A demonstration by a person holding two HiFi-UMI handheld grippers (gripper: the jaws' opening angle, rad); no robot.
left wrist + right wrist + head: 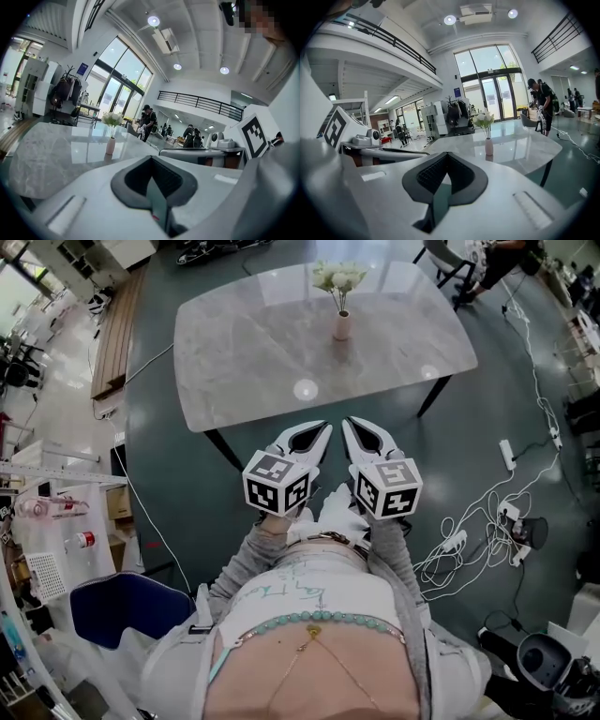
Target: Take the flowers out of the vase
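A small pink vase (342, 324) stands upright near the far middle of a grey marble table (262, 352), with white flowers (339, 277) in it. Both grippers are side by side in front of the table's near edge, well short of the vase. My left gripper (322, 429) is shut with nothing in it, and so is my right gripper (350, 424). In the left gripper view the vase (110, 146) and flowers (112, 119) are far off, beyond the closed left gripper (151, 160). The right gripper view shows the vase (489, 146) and flowers (483, 120) ahead of the closed right gripper (446, 157).
Cables and power strips (506, 517) lie on the floor to the right. A blue chair (127, 607) is at the lower left, with shelving (47, 512) beside it. People (543, 104) stand beyond the table's far side. A wooden bench (114, 329) is left of the table.
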